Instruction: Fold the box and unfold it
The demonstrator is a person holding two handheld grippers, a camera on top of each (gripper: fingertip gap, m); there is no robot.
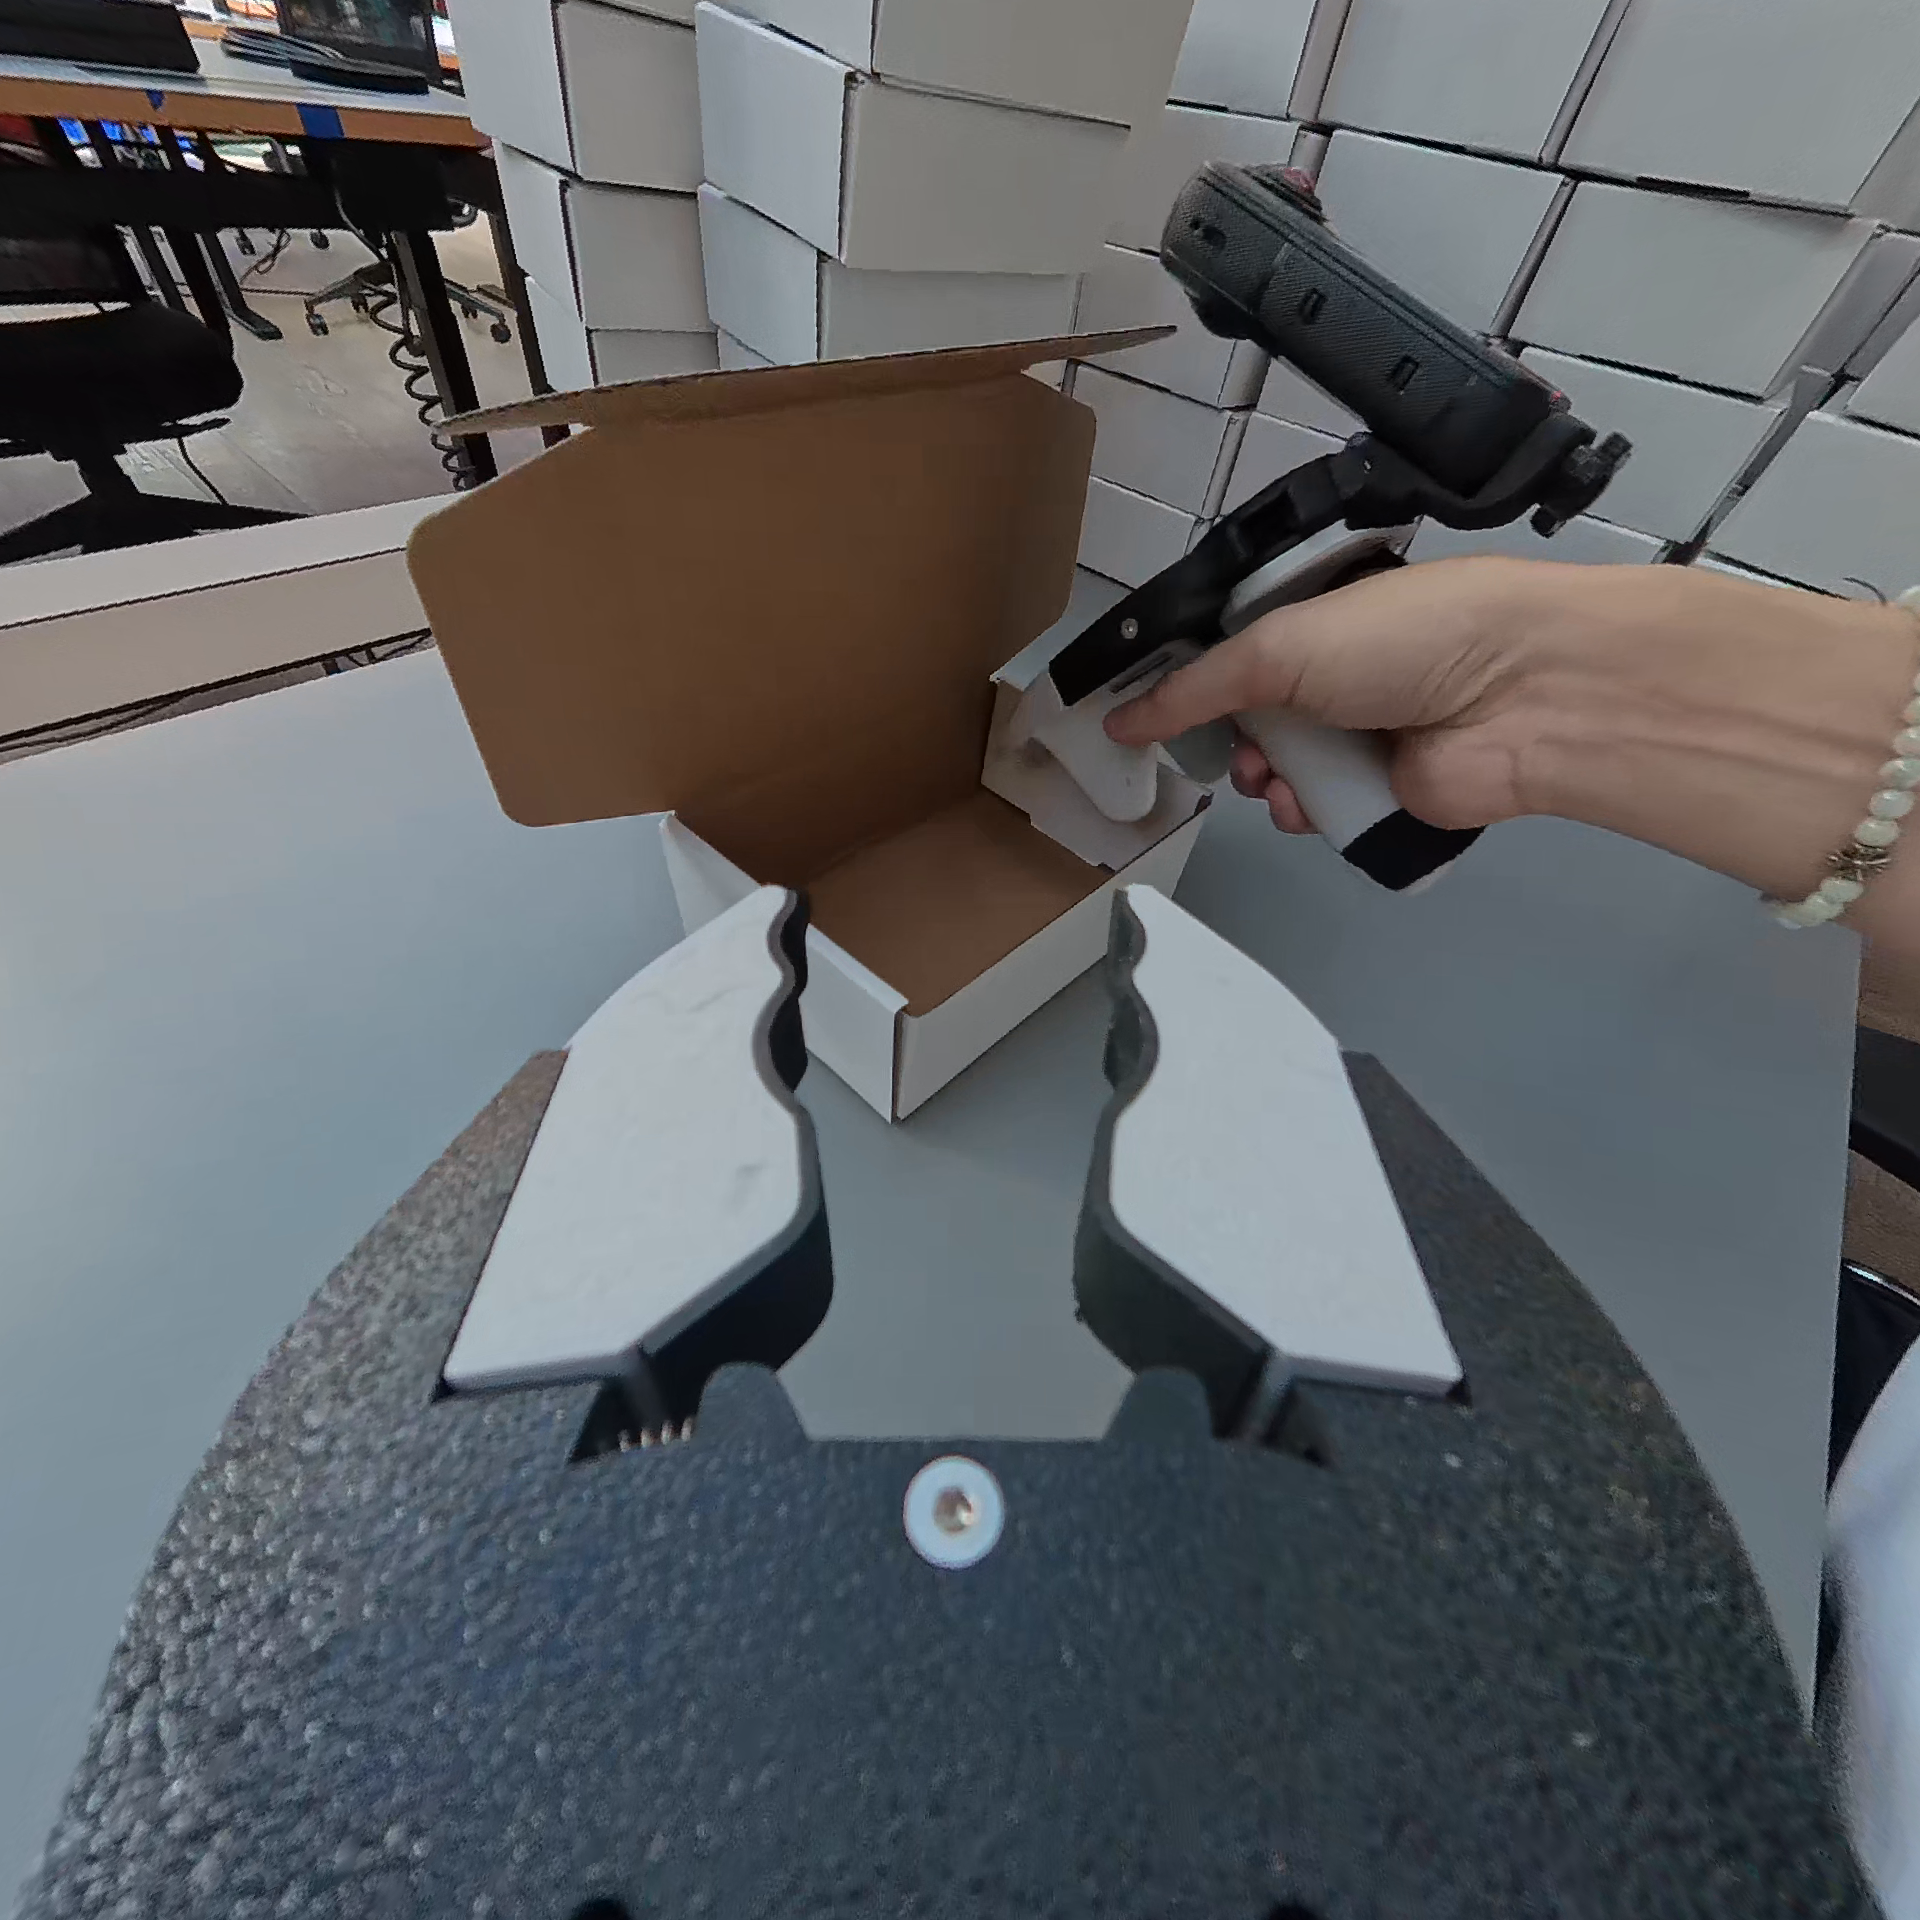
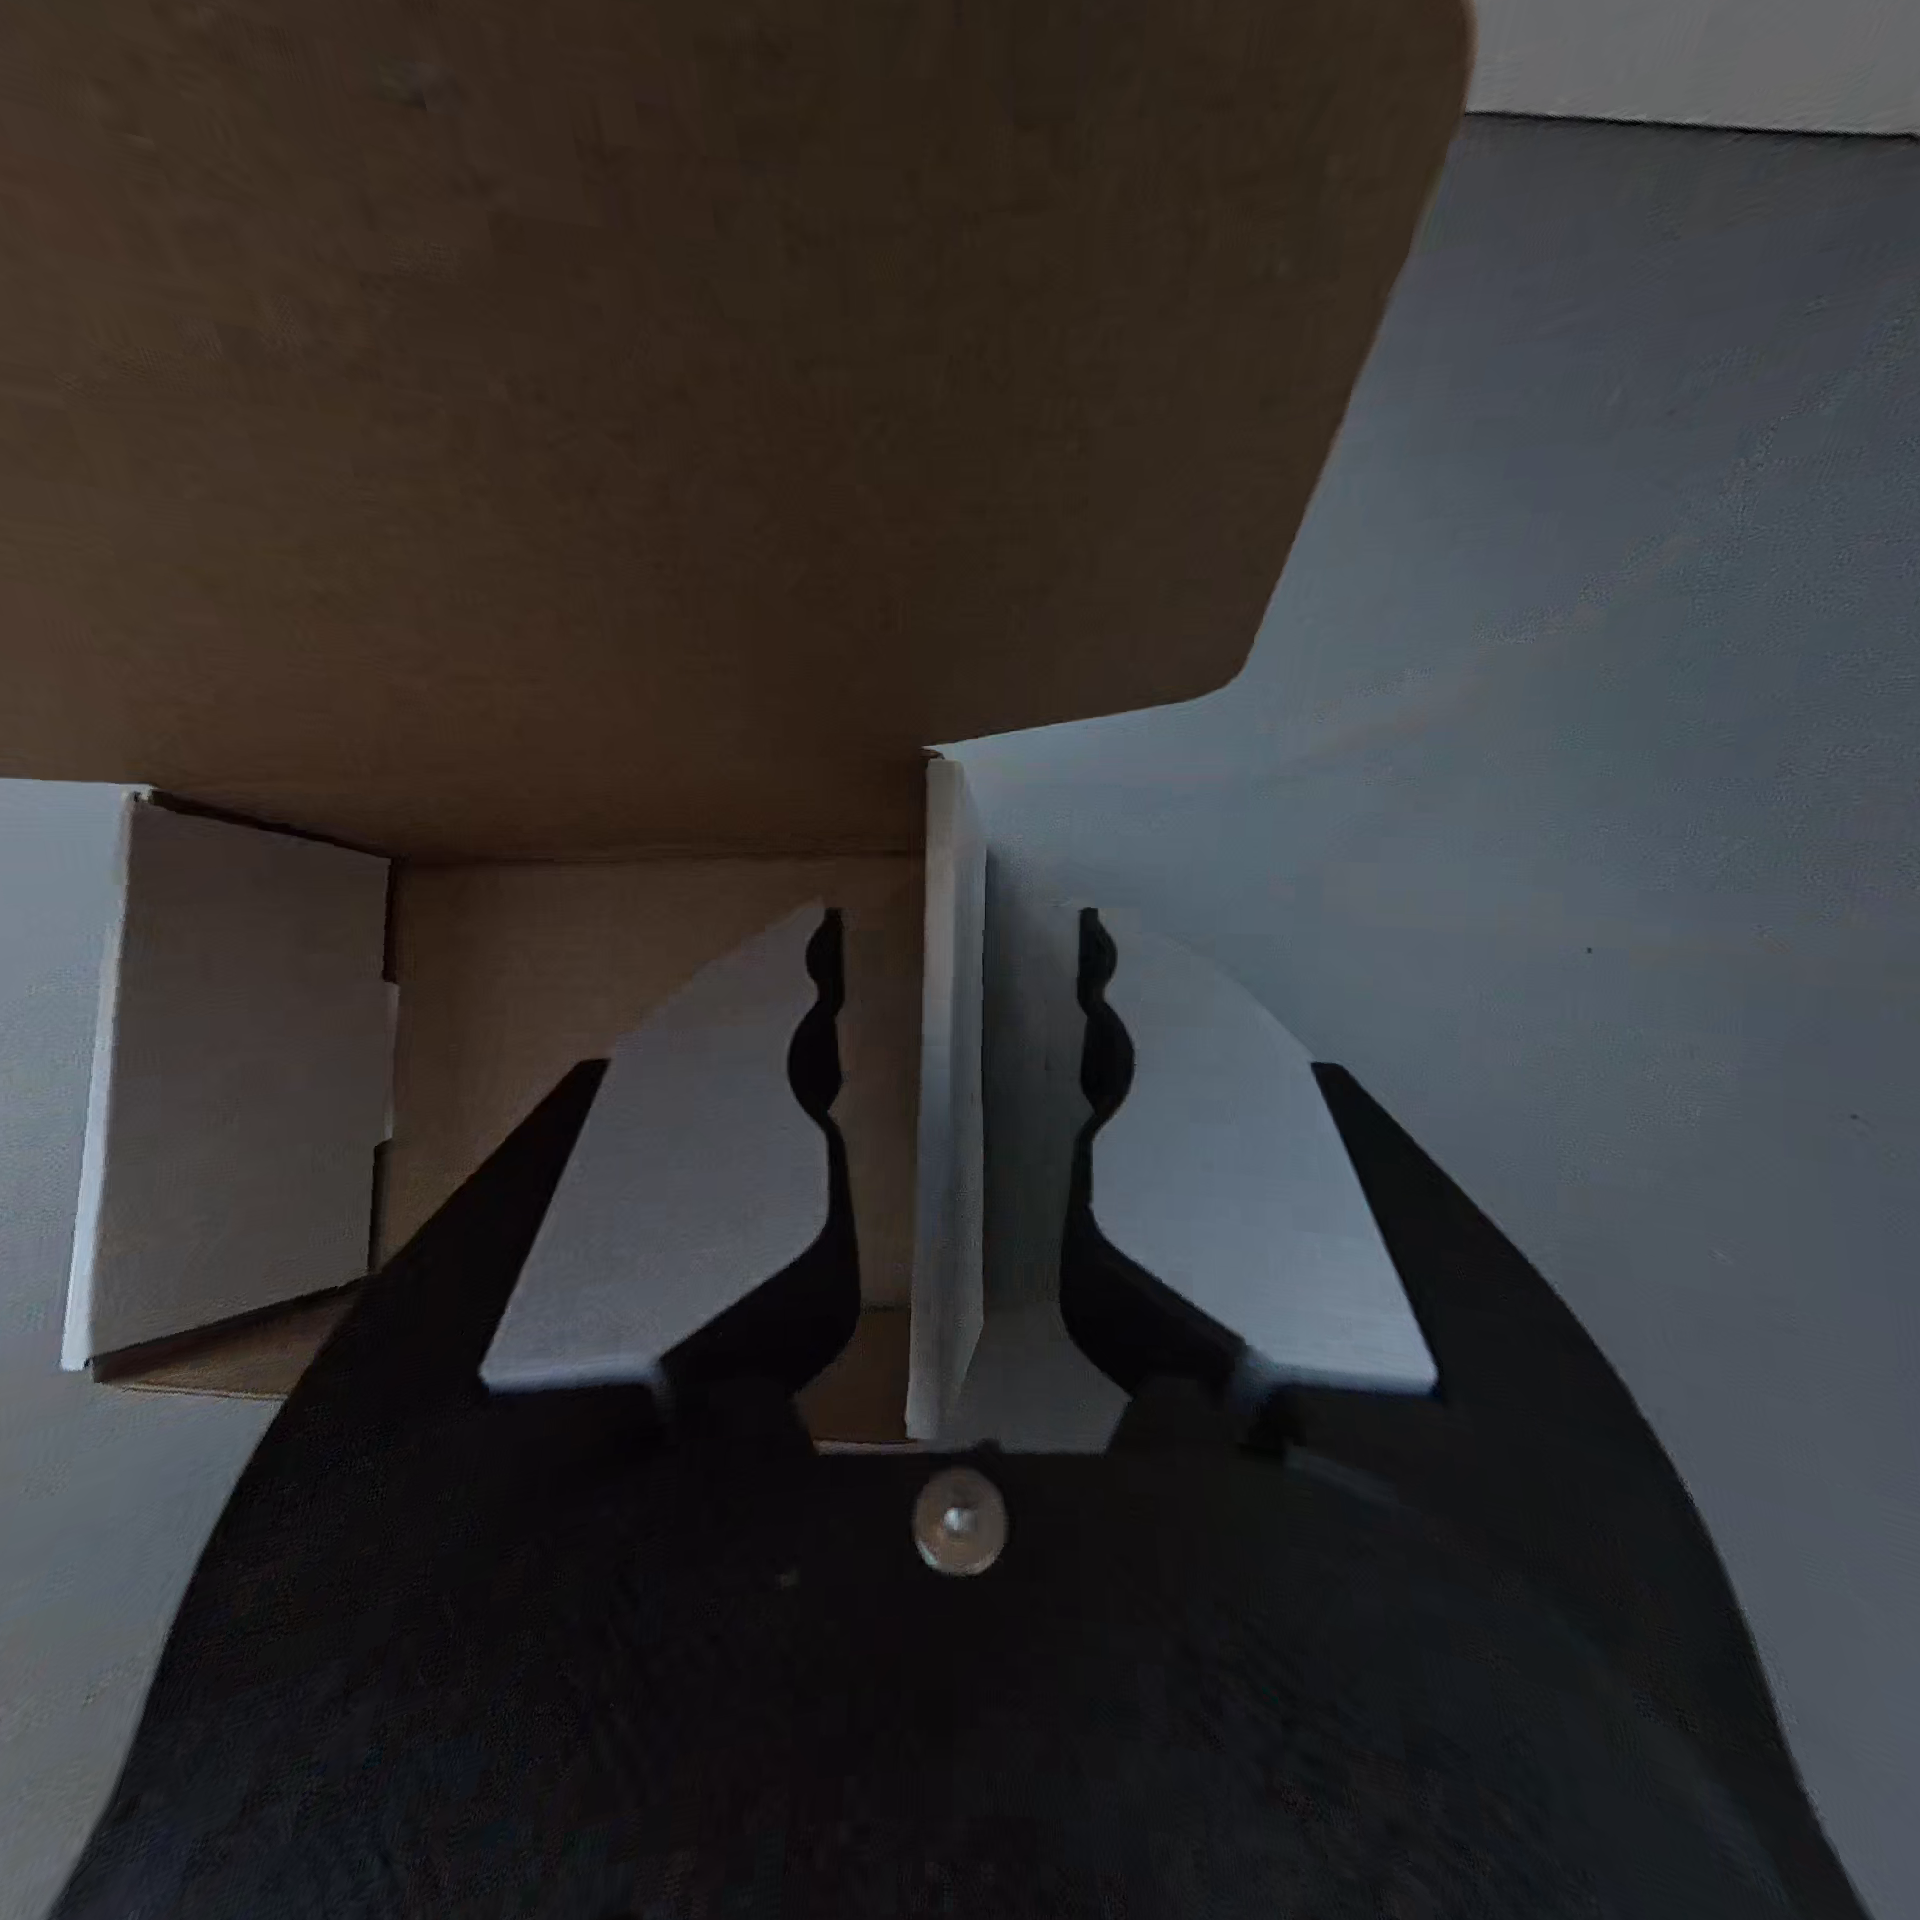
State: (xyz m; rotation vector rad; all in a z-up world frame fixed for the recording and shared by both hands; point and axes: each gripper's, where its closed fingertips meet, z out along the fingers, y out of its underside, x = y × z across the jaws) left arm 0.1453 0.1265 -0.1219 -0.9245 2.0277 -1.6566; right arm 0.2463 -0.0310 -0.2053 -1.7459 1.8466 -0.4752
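Note:
A small cardboard box (image 1: 987,997), white outside and brown inside, stands open on the grey table (image 1: 260,987). Its lid (image 1: 758,603) stands upright at the back. My left gripper (image 1: 958,914) is open and empty, just in front of the box's near corner. My right gripper (image 1: 1081,764), held by a hand (image 1: 1558,707), points down over the box's right side wall. In the right wrist view my right gripper (image 2: 958,914) is open and straddles that side wall (image 2: 945,1091), one finger inside the box and one outside. The lid (image 2: 623,416) and the opposite side wall (image 2: 239,1081) show there too.
A wall of stacked white boxes (image 1: 935,156) stands close behind the box and to the right. A desk with monitors (image 1: 260,94) and a black office chair (image 1: 104,384) are at the far left. The table edge (image 1: 1849,1143) runs down the right side.

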